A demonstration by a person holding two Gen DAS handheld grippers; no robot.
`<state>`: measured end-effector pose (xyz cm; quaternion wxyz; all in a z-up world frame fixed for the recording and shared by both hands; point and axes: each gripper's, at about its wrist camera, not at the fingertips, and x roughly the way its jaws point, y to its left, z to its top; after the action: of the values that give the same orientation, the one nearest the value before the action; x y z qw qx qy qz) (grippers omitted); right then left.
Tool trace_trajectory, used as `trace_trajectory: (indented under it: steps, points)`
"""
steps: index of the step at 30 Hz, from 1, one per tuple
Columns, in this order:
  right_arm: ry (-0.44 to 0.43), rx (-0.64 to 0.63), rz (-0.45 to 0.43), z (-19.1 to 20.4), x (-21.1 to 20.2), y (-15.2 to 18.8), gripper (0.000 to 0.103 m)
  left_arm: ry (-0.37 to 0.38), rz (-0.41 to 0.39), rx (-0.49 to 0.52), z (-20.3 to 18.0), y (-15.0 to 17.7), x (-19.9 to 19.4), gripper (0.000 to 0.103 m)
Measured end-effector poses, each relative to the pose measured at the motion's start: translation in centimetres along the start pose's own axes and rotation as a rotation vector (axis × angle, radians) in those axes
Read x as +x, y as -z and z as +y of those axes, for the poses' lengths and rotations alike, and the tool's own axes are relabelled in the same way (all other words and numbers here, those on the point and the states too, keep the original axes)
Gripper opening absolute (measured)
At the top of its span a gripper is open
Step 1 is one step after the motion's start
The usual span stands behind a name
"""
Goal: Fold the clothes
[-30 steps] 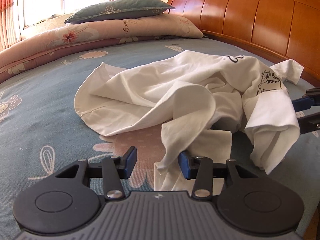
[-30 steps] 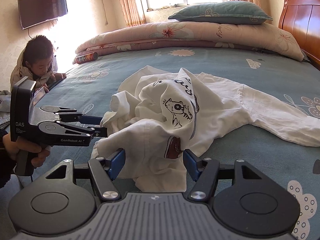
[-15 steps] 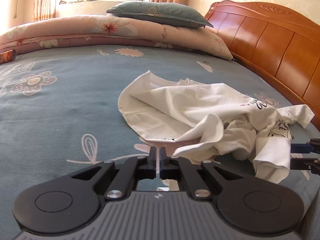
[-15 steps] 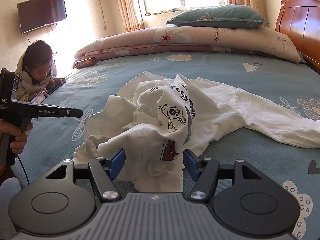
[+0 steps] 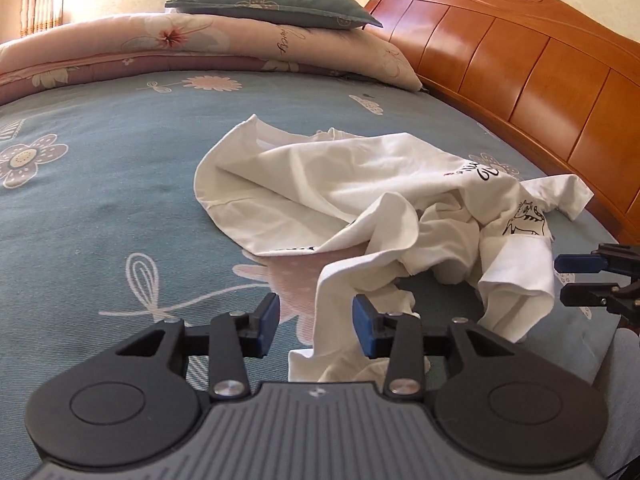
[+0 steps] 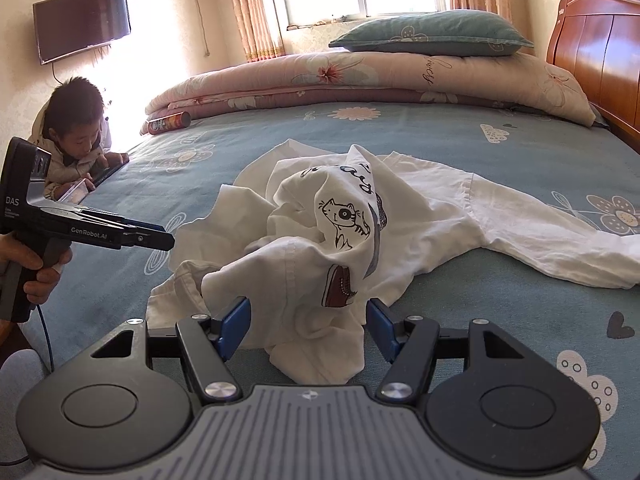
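Left wrist view: a soft white cotton shirt point(image 5: 360, 200) with a line-drawn cat print lies crumpled in loose folds on the woven blue bedspread point(image 5: 100, 208), near a polished wooden headboard point(image 5: 520, 80). The left gripper point(image 5: 316, 320) points downward; its blue-padded jaws are opening, a hanging fold of shirt between them, pads not pressing. The right gripper point(image 5: 576, 280) enters from the right edge.

Right wrist view: the shirt point(image 6: 420, 220) bunches into a peaked heap mid-bed. The right gripper point(image 6: 308, 328) tilts downward, jaws wide around the nearest fold without clamping. A hand point(image 6: 40, 276) grasps the left gripper's point(image 6: 166, 240) handle, left of the heap.
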<state>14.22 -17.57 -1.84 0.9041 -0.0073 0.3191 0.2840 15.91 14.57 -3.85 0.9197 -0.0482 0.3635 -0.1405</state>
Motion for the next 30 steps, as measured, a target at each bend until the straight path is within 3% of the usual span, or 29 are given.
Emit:
trace_trajectory:
  steps: [8, 11, 20, 22, 23, 25, 26, 27, 30]
  points:
    - [0.024, 0.024, 0.016, -1.1, 0.5, 0.2, 0.068, 0.045, 0.051, -0.028, 0.0, 0.3, 4.1, 0.036]
    - [0.024, 0.024, 0.024, -1.3, 0.8, 0.2, 0.068, 0.055, 0.064, -0.059, 0.1, 0.4, 3.7, 0.004]
    - [0.017, 0.024, 0.027, -0.9, 1.2, 0.4, 0.068, -0.125, -0.002, -0.181, 5.2, -1.5, -1.7, 0.000]
    - [0.014, 0.023, 0.027, -0.9, 1.2, 0.4, 0.068, -0.056, -0.006, -0.208, 6.4, -1.5, -2.6, 0.000]
    - [0.015, 0.023, 0.025, -0.8, 1.1, 0.4, 0.068, -0.014, -0.006, -0.217, 6.7, -1.5, -3.0, 0.002]
    - [0.013, 0.027, 0.028, -0.8, 1.2, 0.4, 0.068, 0.032, -0.006, -0.192, 6.0, -1.1, -3.1, 0.021]
    - [0.014, 0.028, 0.028, -0.8, 1.3, 0.5, 0.068, 0.042, 0.004, -0.166, 5.4, -0.9, -2.8, 0.039]
    - [0.014, 0.028, 0.031, -0.7, 1.3, 0.5, 0.068, 0.054, 0.017, -0.144, 4.8, -0.7, -2.4, 0.047]
    - [0.014, 0.017, 0.031, -0.4, 1.2, 0.4, 0.068, 0.083, 0.072, -0.111, 3.6, -0.5, -0.5, 0.048]
